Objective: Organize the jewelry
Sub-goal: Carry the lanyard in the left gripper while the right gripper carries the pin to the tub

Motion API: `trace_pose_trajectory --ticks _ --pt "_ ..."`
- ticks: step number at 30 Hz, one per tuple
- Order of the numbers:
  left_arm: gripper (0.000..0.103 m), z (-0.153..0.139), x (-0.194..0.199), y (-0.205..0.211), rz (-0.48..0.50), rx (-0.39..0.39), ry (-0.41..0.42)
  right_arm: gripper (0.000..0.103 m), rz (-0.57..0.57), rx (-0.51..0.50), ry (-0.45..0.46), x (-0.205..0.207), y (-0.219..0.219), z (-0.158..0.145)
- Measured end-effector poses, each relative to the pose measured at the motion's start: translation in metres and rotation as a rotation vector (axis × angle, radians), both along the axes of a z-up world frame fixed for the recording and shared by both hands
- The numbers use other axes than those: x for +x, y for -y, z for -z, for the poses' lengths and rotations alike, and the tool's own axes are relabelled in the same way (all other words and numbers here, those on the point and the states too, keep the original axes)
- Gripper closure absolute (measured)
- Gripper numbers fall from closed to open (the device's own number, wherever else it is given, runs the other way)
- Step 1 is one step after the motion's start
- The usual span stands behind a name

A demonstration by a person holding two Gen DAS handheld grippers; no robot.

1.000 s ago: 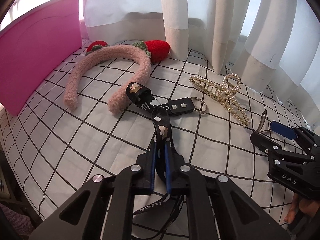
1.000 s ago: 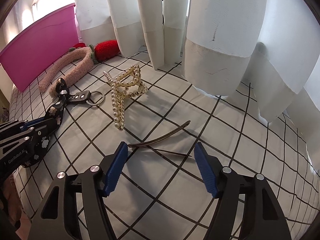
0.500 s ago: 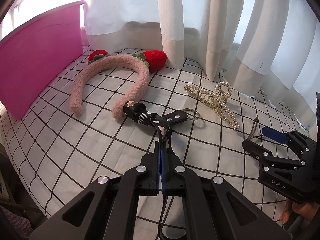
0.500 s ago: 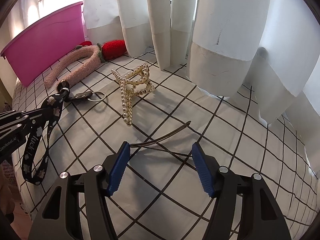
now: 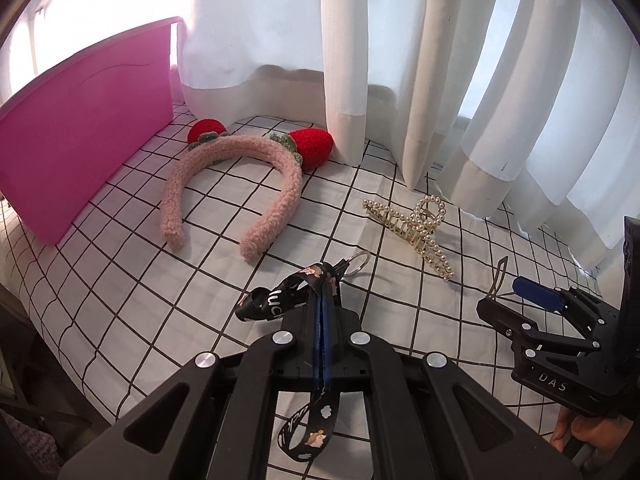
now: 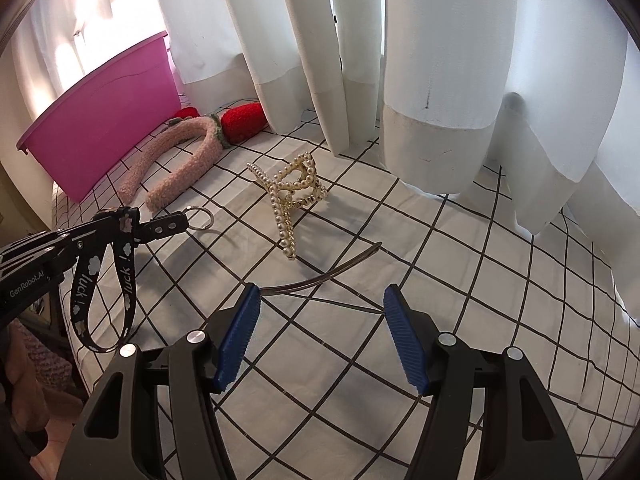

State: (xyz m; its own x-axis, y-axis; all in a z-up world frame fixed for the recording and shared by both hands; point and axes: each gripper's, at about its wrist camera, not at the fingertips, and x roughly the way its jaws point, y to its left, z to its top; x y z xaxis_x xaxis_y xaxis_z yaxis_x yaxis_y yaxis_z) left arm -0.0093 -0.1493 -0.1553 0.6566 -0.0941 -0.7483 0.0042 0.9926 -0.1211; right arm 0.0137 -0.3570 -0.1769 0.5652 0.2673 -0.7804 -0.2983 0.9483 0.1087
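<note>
My left gripper [image 5: 322, 312] is shut on a black printed lanyard [image 5: 276, 300] and holds it lifted off the checked cloth; its strap loops hang down and its key ring [image 6: 199, 218] dangles in front. The left gripper also shows in the right wrist view [image 6: 96, 228]. My right gripper [image 6: 320, 320] is open and empty, low over the cloth just short of a thin metal hair clip [image 6: 336, 268]. It also shows in the left wrist view [image 5: 520, 300]. A pearl claw clip [image 6: 290, 200] lies beyond it. A pink fuzzy headband [image 5: 236, 184] with red strawberries lies further left.
A pink plastic bin [image 5: 80, 152] stands at the far left on the checked cloth [image 5: 120, 280]. White curtains [image 6: 400, 60] hang along the back and touch the cloth. The cloth's edge drops off at the near left.
My left gripper has closed on the lanyard and lifted it, so the strap and key ring left the cloth. The right gripper has stayed open near the metal clip.
</note>
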Motion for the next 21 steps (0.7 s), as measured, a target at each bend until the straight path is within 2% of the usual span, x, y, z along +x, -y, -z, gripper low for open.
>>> trace_pose_trajectory --ticks 10,21 --pt "0.101 -0.044 -0.006 -0.016 -0.037 -0.003 0.028 0.041 -0.041 0.013 -0.001 -0.008 -0.012 -0.028" --pt "0.101 -0.088 -0.028 -0.041 -0.12 0.018 0.075 0.041 -0.117 0.003 0.027 -0.016 -0.025 -0.067"
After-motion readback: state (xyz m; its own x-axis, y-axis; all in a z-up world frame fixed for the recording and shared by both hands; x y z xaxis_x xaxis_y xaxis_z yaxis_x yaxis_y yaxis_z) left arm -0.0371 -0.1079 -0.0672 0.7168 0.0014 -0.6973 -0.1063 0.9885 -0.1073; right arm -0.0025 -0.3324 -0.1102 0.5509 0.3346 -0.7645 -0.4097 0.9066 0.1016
